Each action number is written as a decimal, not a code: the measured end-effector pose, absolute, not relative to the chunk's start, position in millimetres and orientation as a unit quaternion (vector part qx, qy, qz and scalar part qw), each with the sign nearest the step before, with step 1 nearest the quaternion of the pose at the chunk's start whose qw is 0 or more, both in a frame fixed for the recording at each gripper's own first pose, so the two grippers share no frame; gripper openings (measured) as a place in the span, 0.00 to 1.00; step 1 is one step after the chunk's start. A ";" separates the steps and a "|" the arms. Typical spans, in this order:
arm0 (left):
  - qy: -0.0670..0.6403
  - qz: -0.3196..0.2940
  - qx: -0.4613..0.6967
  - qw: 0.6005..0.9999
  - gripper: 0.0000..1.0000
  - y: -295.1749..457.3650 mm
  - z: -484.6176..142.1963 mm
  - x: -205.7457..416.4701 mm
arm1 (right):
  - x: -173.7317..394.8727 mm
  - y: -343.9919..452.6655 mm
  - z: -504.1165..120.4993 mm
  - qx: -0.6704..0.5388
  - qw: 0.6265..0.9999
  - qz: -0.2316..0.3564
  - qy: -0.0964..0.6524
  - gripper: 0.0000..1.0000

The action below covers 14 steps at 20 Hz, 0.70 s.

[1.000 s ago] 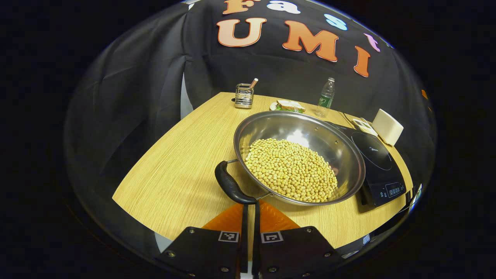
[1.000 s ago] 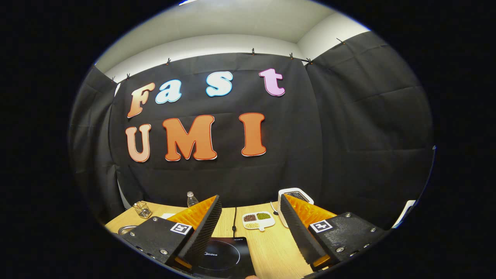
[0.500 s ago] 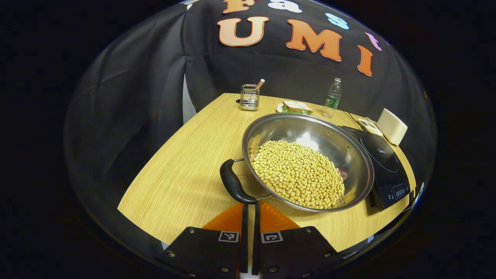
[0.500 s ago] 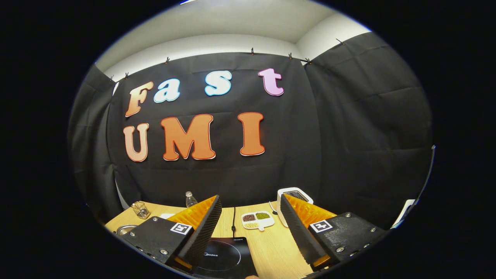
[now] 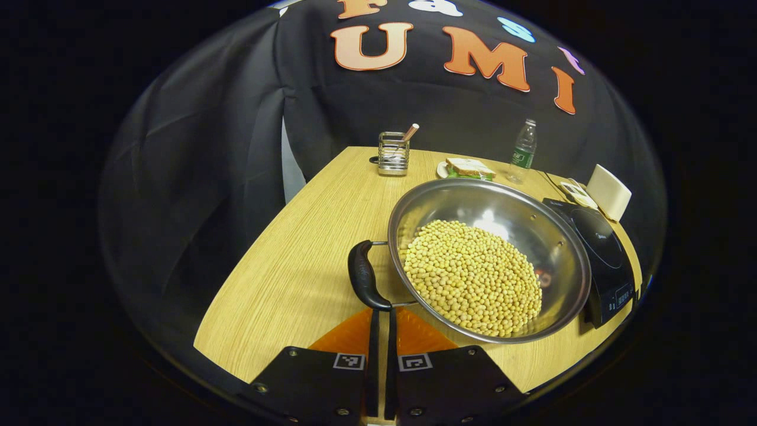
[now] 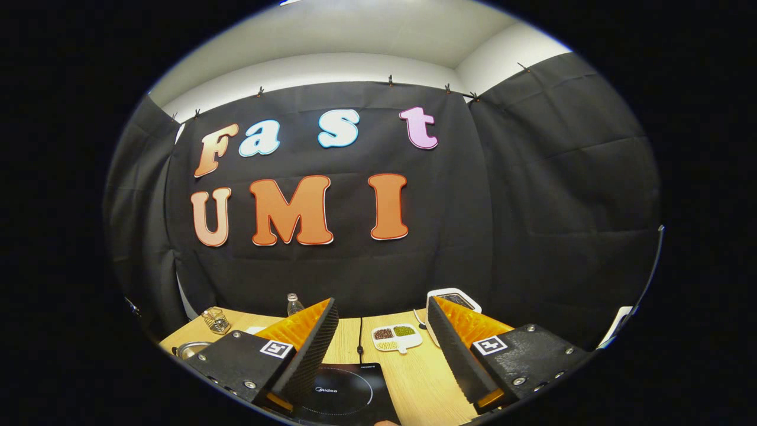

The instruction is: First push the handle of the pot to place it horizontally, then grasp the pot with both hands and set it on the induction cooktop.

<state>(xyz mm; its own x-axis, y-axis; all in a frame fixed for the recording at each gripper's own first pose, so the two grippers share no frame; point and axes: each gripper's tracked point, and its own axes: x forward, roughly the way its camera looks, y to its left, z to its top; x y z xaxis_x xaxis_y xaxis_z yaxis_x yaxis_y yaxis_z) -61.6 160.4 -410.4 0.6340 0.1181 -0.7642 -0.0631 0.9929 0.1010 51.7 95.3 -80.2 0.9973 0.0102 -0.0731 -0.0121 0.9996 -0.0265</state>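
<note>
Left claw (image 5: 379, 313) closed, tips touching pot handle (image 5: 363, 277); pot (image 5: 532, 219) beside cooktop (image 5: 603, 248) on tabletop (image 5: 295, 260). Right claw (image 6: 381, 331) open above cooktop.

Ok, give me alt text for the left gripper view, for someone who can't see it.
The shut left gripper touches the near end of the black handle of a steel pot filled with soybeans, on a wooden table. An induction cooktop sits just beyond the pot.
</note>
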 end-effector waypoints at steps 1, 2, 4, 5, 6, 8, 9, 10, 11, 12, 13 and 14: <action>0.425 0.051 0.034 0.903 0.06 163.3 -410.8 -56.5 | 51.5 96.5 -80.6 -0.013 0.999 0.006 0.036 0.95; 0.423 0.050 0.037 0.904 0.06 165.1 -411.4 -52.8 | 50.6 96.5 -81.3 -0.013 0.999 0.006 0.036 0.95; 0.419 0.050 0.040 0.906 0.06 169.3 -412.9 -43.9 | 52.6 98.7 -81.8 -0.015 0.999 0.004 0.036 0.95; 0.418 0.048 0.041 0.906 0.06 171.1 -413.9 -39.2 | 53.0 100.0 -82.0 -0.015 0.999 0.005 0.037 0.95; 0.415 0.045 0.042 0.908 0.06 172.1 -415.6 -35.7 | 52.2 101.9 -83.4 -0.014 0.999 0.005 0.037 0.95; 0.413 0.042 0.040 0.909 0.06 175.6 -419.1 -28.1 | 52.2 105.1 -85.3 -0.014 0.999 0.007 0.039 1.00; 0.412 0.040 0.039 0.910 0.06 176.6 -418.7 -25.4 | 52.3 107.1 -86.3 -0.015 0.999 0.007 0.039 1.00; 0.412 0.037 0.039 0.910 0.06 177.5 -418.8 -23.5 | 52.1 109.9 -86.6 -0.015 0.999 0.008 0.039 1.00; 0.411 0.035 0.039 0.910 0.02 177.9 -419.8 -20.4 | 51.6 112.5 -87.4 -0.015 0.999 0.010 0.040 1.00; 0.411 0.033 0.037 0.910 0.05 179.5 -420.1 -17.5 | 50.1 115.4 -88.7 -0.015 0.999 0.012 0.040 0.89; 0.411 0.032 0.034 0.910 0.06 180.7 -420.8 -14.1 | 49.1 117.3 -90.0 -0.015 0.999 0.013 0.041 1.00; 0.411 0.031 0.030 0.911 0.06 181.5 -420.9 -13.9 | 49.5 119.8 -92.4 -0.014 0.999 0.013 0.043 1.00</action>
<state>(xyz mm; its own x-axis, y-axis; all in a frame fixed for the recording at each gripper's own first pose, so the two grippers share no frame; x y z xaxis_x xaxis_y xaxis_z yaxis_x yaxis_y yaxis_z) -13.9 181.5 -420.9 0.6607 0.0817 -0.7462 -0.0326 0.9962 0.0803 49.5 119.8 -92.4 0.9959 0.0257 -0.0865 -0.0281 0.9992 -0.0267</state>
